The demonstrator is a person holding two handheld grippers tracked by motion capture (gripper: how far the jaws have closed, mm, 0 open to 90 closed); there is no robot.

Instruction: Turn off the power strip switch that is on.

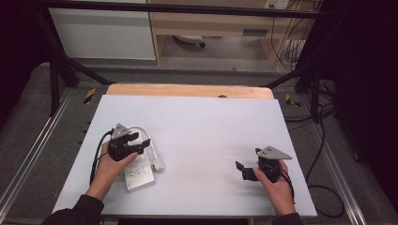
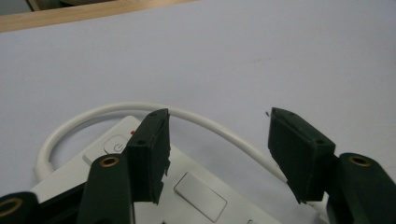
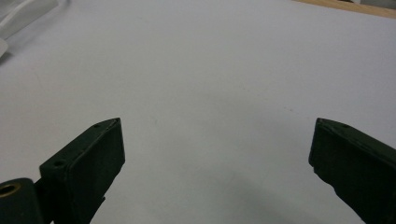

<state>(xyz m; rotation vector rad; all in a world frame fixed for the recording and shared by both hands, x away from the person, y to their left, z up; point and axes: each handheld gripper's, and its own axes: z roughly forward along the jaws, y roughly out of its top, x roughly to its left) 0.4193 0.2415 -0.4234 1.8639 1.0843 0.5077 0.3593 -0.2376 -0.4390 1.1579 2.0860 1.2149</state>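
A white power strip (image 1: pixel 138 173) lies on the pale mat (image 1: pixel 206 126) at the left, and its white cable (image 1: pixel 141 127) loops round behind it to a plug (image 1: pixel 158 164). My left gripper (image 1: pixel 142 139) hovers just over the strip's far end, open. In the left gripper view the strip (image 2: pixel 201 196), with its switch (image 2: pixel 114 144), and the cable (image 2: pixel 93 114) lie below the spread jaws of the left gripper (image 2: pixel 217 114), and nothing is gripped. My right gripper (image 1: pixel 241 171) is at the right, open over bare mat (image 3: pixel 215 70) with nothing between the jaws of the right gripper (image 3: pixel 215 122).
The mat covers a wooden tabletop whose far edge (image 1: pixel 187 90) shows. Metal frame rails (image 1: pixel 28 154) run along both sides. Loose black cables (image 1: pixel 324 187) lie on the floor at the right. A shelf unit (image 1: pixel 211 23) stands beyond the table.
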